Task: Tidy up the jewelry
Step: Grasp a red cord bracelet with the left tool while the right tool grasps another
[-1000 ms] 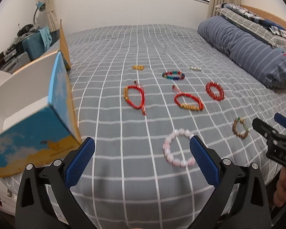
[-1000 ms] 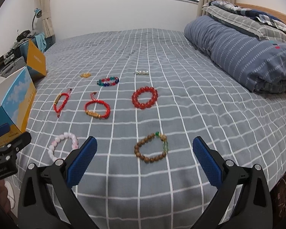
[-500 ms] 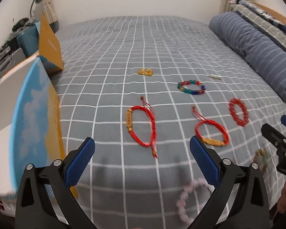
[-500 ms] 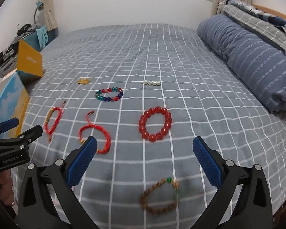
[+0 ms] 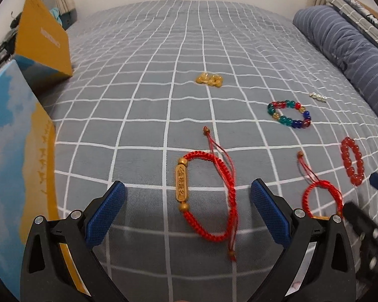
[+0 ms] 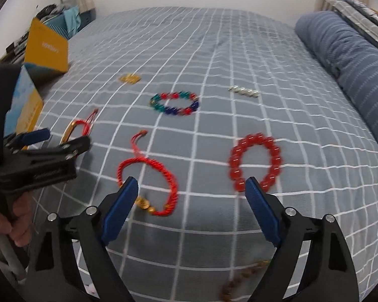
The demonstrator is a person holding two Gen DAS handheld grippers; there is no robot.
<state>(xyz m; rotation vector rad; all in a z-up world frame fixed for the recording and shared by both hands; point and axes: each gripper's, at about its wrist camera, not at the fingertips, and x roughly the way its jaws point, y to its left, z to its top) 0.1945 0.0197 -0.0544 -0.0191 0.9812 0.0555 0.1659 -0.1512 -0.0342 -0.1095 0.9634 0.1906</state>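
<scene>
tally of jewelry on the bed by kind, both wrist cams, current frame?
Red cord bracelets: 2
Bead bracelets: 3, red, multicolour, brown (blurred at the right view's bottom edge)
Gold piece: 1
Small pearl string: 1
Total: 7. Both grippers open, holding nothing.

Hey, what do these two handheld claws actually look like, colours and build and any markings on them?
Both match. The left claw and right claw each have two black plastic arms with triangular cut-outs and silver rivets, tipped with blue textured pads. Seen from the right wrist view, the left claw's black body carries small pale lettering, too blurred to read, and a bare hand grips its handle.
</scene>
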